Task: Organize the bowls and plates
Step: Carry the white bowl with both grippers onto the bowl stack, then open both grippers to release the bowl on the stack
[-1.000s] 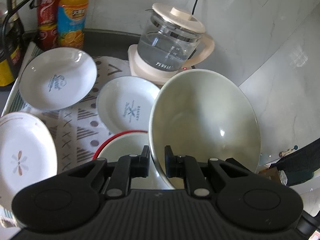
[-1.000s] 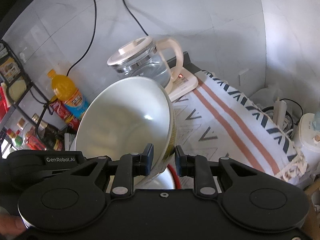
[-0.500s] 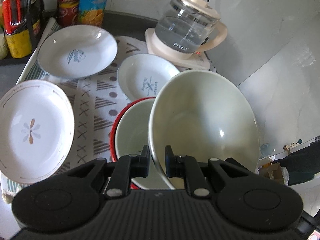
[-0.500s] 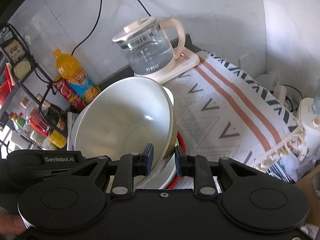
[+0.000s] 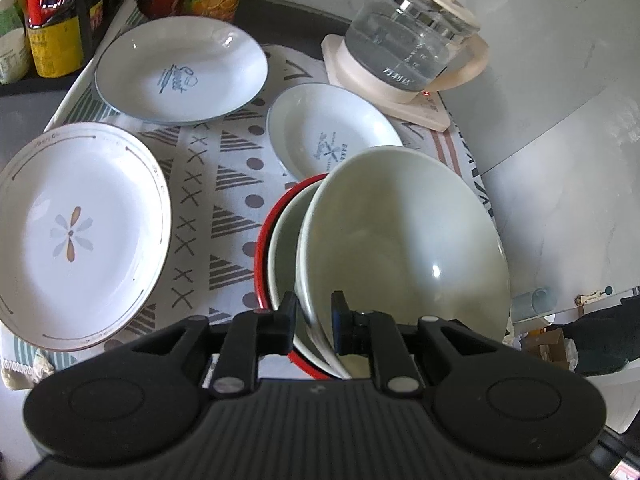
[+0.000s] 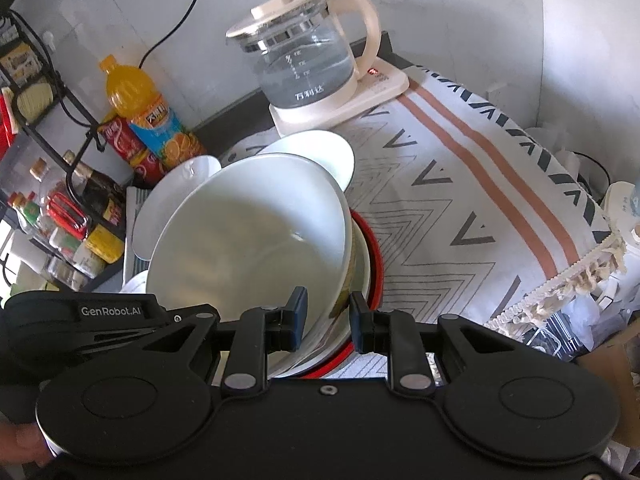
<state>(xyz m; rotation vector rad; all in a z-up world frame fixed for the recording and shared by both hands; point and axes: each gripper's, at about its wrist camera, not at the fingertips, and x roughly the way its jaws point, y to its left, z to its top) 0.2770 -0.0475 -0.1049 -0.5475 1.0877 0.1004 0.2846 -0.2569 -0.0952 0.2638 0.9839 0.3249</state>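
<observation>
Both grippers hold one large pale green bowl point(image 5: 404, 236) by opposite sides of its rim. My left gripper point(image 5: 314, 322) is shut on its near rim; my right gripper point(image 6: 326, 318) is shut on the rim too, seen in the right wrist view point(image 6: 248, 236). The bowl is tilted just above a red-rimmed bowl point(image 5: 266, 240), which shows in the right wrist view point(image 6: 374, 256). Three white plates lie on the patterned cloth: a flower plate point(image 5: 76, 232), a blue-script plate point(image 5: 180, 68), and a smaller plate point(image 5: 328, 132).
A glass kettle point(image 5: 408, 44) on its cream base stands at the back, also in the right wrist view point(image 6: 308, 60). An orange juice bottle point(image 6: 148, 116), cans and a rack of condiment bottles point(image 6: 60, 208) line the back left. The cloth's fringed edge point(image 6: 576, 276) hangs right.
Both grippers have lowered the green bowl toward the red-rimmed bowl, and the views now look down more steeply on the cloth. Both grips are unchanged.
</observation>
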